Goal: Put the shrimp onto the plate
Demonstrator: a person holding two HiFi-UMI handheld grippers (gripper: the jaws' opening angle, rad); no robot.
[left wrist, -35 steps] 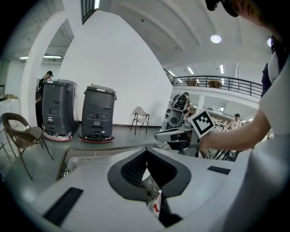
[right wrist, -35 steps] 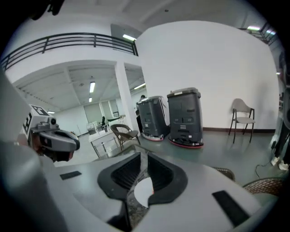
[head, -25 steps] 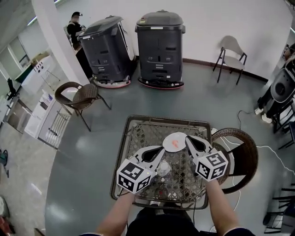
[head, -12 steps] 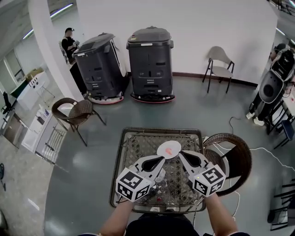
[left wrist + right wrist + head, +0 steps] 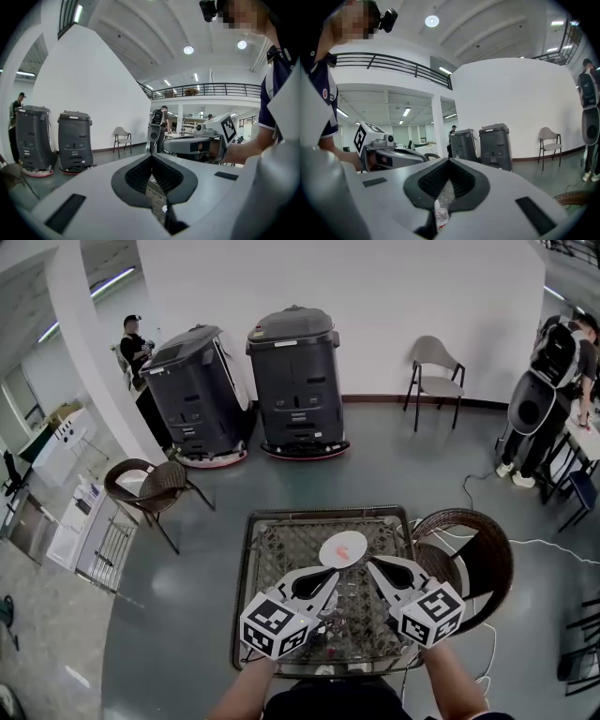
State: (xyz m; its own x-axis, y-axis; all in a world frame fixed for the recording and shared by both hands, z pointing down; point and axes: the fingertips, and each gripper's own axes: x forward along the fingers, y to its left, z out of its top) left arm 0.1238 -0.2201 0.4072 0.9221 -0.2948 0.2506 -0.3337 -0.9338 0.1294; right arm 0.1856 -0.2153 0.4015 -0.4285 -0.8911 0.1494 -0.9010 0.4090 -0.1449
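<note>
Forearms: bare, entering from the bottom, one gripper in each hand.
L gripper (image 5: 334,571): jaws closed tip to tip, nothing betw. them; held level over the table's near half, tip just short of the plate's near rim.
R gripper (image 5: 370,564): jaws also closed and empty, tip just off the plate's near-right rim. A small clear bottle (image 5: 439,218) shows below it on the table.
Table (image 5: 323,514): woven top in a dark frame; small clear clutter by the near edge, too small to name.
Plate (image 5: 332,542): white, round, right of ctr toward the far edge.
Shrimp (image 5: 345,552): orange piece lying on the plate, free of both grippers.
Change: a sec ago both tips were at the plate's rim. Now both have drawn back toward the person, and the head view takes in more of the room.
Meaning: shrimp looks delivered; task prob. done, grippers retreating.
Beyond: wicker chair (image 5: 483,559) at the table's right edge, two dark wheeled machines (image 5: 295,381) by the far wall.
Writing: none legible. Only black-and-white square markers on the gripper cubes; no brand can be made out on the machines.
</note>
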